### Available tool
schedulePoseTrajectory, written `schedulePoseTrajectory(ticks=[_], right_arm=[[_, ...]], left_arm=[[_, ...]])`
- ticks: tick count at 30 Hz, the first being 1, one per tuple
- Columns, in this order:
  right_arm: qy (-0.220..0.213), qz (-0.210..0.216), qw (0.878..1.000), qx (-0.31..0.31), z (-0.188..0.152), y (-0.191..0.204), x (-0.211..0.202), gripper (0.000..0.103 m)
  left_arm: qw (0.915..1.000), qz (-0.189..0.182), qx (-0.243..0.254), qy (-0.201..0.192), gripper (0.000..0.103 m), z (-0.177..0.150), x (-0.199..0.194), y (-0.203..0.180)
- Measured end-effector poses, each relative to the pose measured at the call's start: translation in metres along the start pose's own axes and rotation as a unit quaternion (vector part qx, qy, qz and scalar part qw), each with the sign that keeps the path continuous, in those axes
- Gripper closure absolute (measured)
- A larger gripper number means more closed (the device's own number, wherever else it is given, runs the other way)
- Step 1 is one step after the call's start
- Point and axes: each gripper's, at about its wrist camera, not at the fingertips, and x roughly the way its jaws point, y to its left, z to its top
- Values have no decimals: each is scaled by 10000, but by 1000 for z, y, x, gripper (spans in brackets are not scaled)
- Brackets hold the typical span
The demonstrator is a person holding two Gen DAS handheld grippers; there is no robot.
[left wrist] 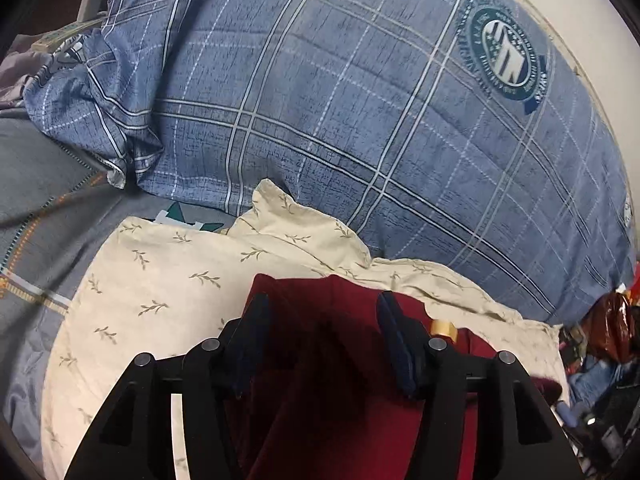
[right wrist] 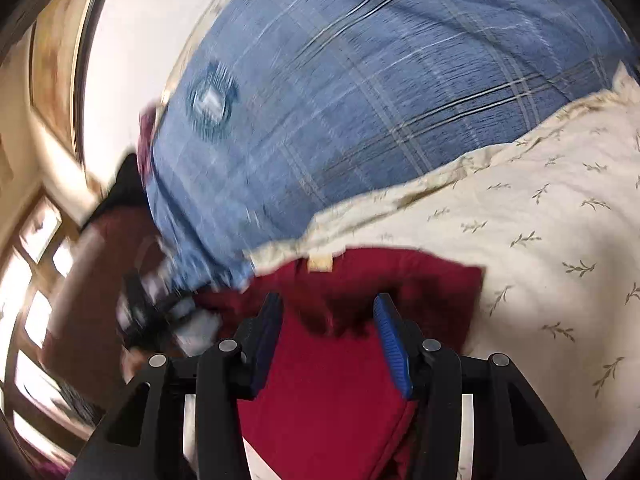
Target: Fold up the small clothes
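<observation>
A dark red garment lies folded on a cream pillow with a leaf print; a tan label shows at its far edge. My left gripper hovers low over the cloth, open, and its dark blue pads do not press on the fabric. In the right wrist view the same red garment lies on the cream pillow, with the label at the far hem. My right gripper is open over it, and the cloth lies below and between the blue fingers.
A bulky blue plaid quilt rises right behind the pillow. A white charger and a power strip lie at the far left. Cluttered items sit at the right edge. A bright window and dark objects are left of the bed.
</observation>
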Motion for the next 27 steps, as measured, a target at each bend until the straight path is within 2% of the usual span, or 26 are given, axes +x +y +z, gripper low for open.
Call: schedulePoseTrajectory(ticks=[4, 8, 9, 12, 13, 15, 18, 21, 23, 25, 27], right_arm=[[285, 123, 9989, -359, -11, 11, 17, 60], [610, -935, 9906, -785, -5, 14, 53, 60], [585, -1054, 9894, -810, 1, 13, 60, 61], [274, -1263, 9887, -759, 24, 4, 75, 61], [174, -1466, 9861, -755, 34, -2, 82, 59], [204, -1624, 9850, -546, 46, -15, 91, 59], [37, -1822, 9831, -193, 58, -28, 84, 57], [-301, -1584, 9869, -42, 57, -22, 53, 56], [-393, -1346, 9899, -215, 52, -7, 35, 56], [-278, -1014, 9930, -546, 40, 13, 28, 56], [117, -835, 9930, -833, 30, 27, 41, 56]], left_arm=[[9992, 66, 403, -26, 49, -12, -15, -6], [9964, 171, 826, 34, 49, -25, -21, -14], [9961, 178, 859, 78, 49, -26, -18, -15], [9965, 266, 786, 68, 48, -21, -10, -14], [9972, 285, 695, 50, 48, -18, -8, -12], [9987, 298, 420, -3, 49, -10, -8, -5], [9988, 354, 330, -114, 48, -5, -16, 0], [9981, 386, 476, -72, 45, -11, -29, 5], [9975, 420, 560, 21, 45, -22, -40, 10], [9972, 476, 556, 121, 44, -37, -46, 16], [9970, 494, 534, 256, 43, -49, -49, 21]])
